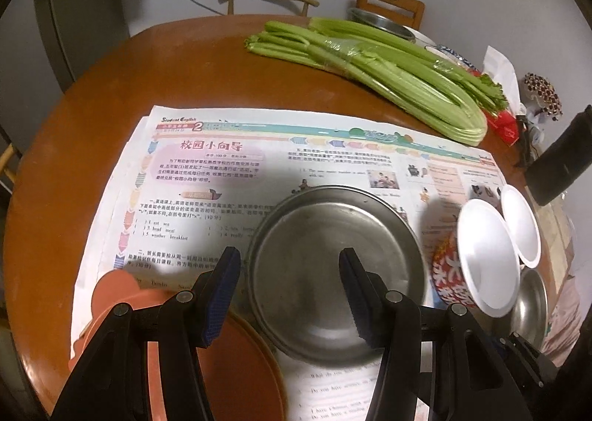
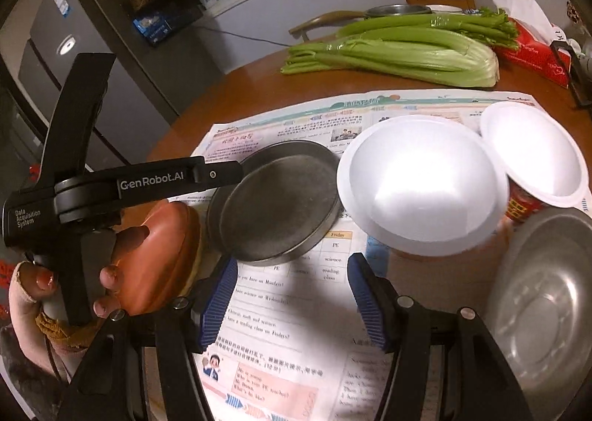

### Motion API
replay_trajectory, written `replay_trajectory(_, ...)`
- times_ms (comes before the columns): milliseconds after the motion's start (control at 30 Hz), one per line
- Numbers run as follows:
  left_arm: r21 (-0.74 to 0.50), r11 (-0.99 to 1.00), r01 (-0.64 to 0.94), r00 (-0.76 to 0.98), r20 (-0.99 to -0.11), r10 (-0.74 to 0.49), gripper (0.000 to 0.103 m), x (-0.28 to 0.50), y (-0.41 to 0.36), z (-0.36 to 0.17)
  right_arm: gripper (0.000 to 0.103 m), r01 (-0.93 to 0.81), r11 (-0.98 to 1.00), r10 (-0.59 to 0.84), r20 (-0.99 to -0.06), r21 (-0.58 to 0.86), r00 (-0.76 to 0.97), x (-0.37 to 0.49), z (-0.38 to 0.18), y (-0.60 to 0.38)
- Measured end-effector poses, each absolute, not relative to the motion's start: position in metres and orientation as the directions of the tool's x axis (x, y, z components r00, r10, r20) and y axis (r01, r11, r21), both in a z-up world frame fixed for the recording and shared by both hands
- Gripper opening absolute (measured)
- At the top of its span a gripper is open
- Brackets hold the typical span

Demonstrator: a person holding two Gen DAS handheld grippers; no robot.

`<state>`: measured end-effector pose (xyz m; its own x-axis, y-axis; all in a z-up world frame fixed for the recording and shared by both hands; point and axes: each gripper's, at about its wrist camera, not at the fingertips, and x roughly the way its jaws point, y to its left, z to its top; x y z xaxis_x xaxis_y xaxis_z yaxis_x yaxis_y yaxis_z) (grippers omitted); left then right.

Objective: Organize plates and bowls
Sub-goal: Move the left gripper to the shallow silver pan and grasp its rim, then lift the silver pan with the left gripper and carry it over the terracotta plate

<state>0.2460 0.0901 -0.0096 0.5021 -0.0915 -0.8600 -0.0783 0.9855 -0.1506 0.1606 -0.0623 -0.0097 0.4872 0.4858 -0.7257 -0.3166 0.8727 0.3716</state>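
We judge the step in hand is seating our left gripper (image 1: 290, 295) squarely over the near rim of the round shallow steel plate (image 1: 325, 254) on the newspaper (image 1: 185, 199), beside the terracotta plastic plate (image 1: 240, 365). Both tongs point steeply down, jaws parted, holding nothing; our right gripper (image 2: 292, 306) hangs before the white paper bowls (image 2: 421, 184).

Metal plate (image 2: 273, 199) and white bowls (image 2: 421, 184) on newspaper (image 2: 296, 317).
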Motion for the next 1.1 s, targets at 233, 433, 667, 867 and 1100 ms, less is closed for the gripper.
replay_trajectory(233,-0.176,0.980,-0.098,0.484,-0.868,-0.107,0.057,0.258,0.099,-0.024,0.062,-0.262,0.891,0.453,-0.751,0.370,0.479,0.179,-0.023,-0.052)
replay_trajectory(433,-0.188,0.978,-0.094,0.486,-0.866,-0.120,0.053,0.262,0.100,-0.029,0.062,-0.235,0.905,0.425,-0.765,0.354,0.484,0.190,-0.031,-0.046)
replay_trajectory(667,-0.182,0.979,-0.087,0.478,-0.870,-0.119,0.043,0.267,0.099,-0.034,0.062,-0.227,0.918,0.396,-0.774,0.324,0.494,0.200,-0.035,-0.040)
replay_trajectory(867,-0.174,0.982,-0.074,0.476,-0.871,-0.119,0.042,0.266,0.096,-0.034,0.062,-0.260,0.926,0.373,-0.779,0.275,0.505,0.201,-0.035,-0.029)
replay_trajectory(1100,-0.208,0.976,-0.069,0.490,-0.859,-0.148,0.042,0.261,0.098,-0.028,0.063,-0.273,0.928,0.365,-0.766,0.254,0.529,0.194,-0.029,-0.026)
